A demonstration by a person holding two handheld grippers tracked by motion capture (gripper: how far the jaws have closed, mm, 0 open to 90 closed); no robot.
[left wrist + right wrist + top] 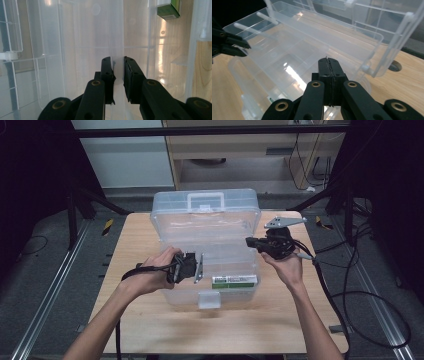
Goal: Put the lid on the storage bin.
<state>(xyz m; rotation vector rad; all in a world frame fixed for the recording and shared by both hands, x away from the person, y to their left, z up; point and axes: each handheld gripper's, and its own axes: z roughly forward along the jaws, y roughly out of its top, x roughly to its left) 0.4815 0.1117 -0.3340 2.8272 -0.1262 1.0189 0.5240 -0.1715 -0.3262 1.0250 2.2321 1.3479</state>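
A clear plastic storage box (pixel 190 295) stands open on the wooden table, its lid (pixel 205 202) tipped back. A clear inner tray (pixel 324 37) hangs raised over the base. A green and white carton (pixel 234 281) lies inside along the front wall, and the carton (pixel 168 10) shows again far off in the left gripper view. My left gripper (pixel 200 269) reaches in from the box's left side. There the left gripper (pixel 117 60) has its pads on either side of a clear plastic wall. My right gripper (pixel 248 241) hovers at the box's right edge. The right gripper (pixel 329 60) is shut with nothing in it.
The table (pixel 140 320) has bare wood in front of and beside the box. A white latch (pixel 209 300) sticks out at the box's front. A round hole (pixel 395 65) sits in the tabletop beyond the lid. Cables (pixel 370 320) trail over the floor on the right.
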